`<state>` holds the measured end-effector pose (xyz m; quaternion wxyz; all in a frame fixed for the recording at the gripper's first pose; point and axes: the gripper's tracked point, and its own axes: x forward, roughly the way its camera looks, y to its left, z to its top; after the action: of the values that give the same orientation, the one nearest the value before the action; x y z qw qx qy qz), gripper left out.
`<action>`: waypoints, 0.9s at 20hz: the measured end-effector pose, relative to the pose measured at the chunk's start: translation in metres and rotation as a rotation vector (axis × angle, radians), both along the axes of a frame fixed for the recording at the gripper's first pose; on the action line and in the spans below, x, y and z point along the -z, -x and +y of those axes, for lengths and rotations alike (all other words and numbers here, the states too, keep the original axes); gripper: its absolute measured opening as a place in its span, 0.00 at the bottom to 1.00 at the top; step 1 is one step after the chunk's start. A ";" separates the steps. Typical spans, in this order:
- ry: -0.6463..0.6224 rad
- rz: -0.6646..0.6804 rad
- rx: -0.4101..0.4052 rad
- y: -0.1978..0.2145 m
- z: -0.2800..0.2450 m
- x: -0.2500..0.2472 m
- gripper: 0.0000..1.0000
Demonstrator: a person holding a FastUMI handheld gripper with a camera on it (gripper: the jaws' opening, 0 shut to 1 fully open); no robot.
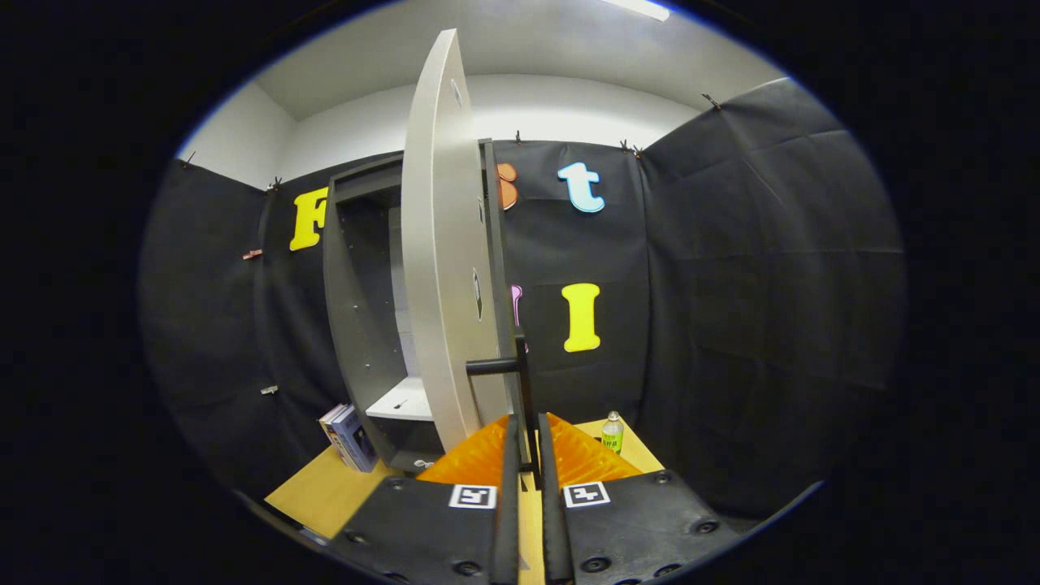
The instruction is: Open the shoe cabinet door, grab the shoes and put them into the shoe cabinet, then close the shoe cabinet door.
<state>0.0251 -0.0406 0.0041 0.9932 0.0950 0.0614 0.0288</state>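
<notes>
The tool (526, 455) grips the handle (524, 382), door (443, 268) swung open on the cabinet (357, 325); shoes and closing remain.

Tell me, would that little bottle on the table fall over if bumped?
Probably. The bottle stands upright, tall and narrow, near the table edge, so it likely tips easily and might roll off. It looks small, so probably light. The gripper is shut on the door handle, not near it.

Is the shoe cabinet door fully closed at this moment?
No. The door stands swung open, its handle pinched by the gripper.
</notes>
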 end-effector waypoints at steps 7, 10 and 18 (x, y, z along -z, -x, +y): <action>0.092 0.052 -0.011 0.054 0.024 0.022 0.54; 0.107 0.057 -0.055 0.057 0.059 0.034 0.81; 0.055 0.304 -0.200 0.057 0.163 0.165 0.99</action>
<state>-0.0323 0.1226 -0.1605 0.9668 0.0645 0.2208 0.1112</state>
